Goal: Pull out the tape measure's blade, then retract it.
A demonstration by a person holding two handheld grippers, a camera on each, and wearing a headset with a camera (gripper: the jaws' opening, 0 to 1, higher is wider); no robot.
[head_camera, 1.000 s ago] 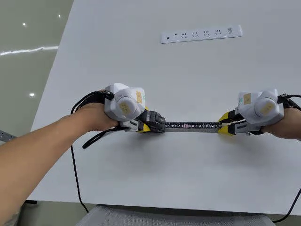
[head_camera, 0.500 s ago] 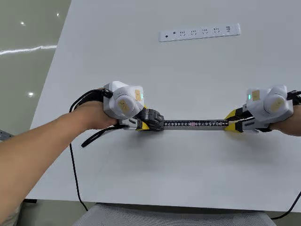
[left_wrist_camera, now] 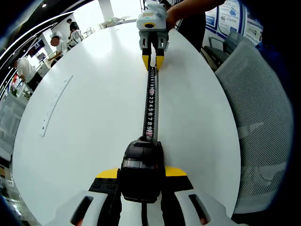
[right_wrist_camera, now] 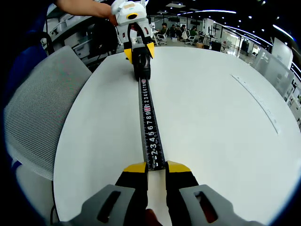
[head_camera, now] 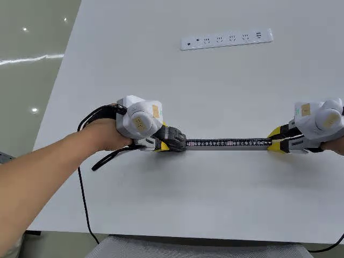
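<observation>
Clamping tape measure (head_camera: 174, 138) in left gripper (head_camera: 163, 144) fingers, pinching blade (head_camera: 228, 143) tip at three o'clock in right gripper (head_camera: 277, 144) fingers; aiming for a straight, level pull along desk (head_camera: 215, 80).

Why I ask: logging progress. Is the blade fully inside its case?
No, the blade runs from the case in the left gripper to the right gripper clamped on its tip.

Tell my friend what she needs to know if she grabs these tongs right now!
Left tongs: shut on the tape measure case, at the near side of the white table.
Right tongs: shut on the tip of the blade.
Done: the blade is pulled out, stretched straight between the two tongs.
To do: maybe pull a bit more, then let the blade slide back into the case.
</observation>
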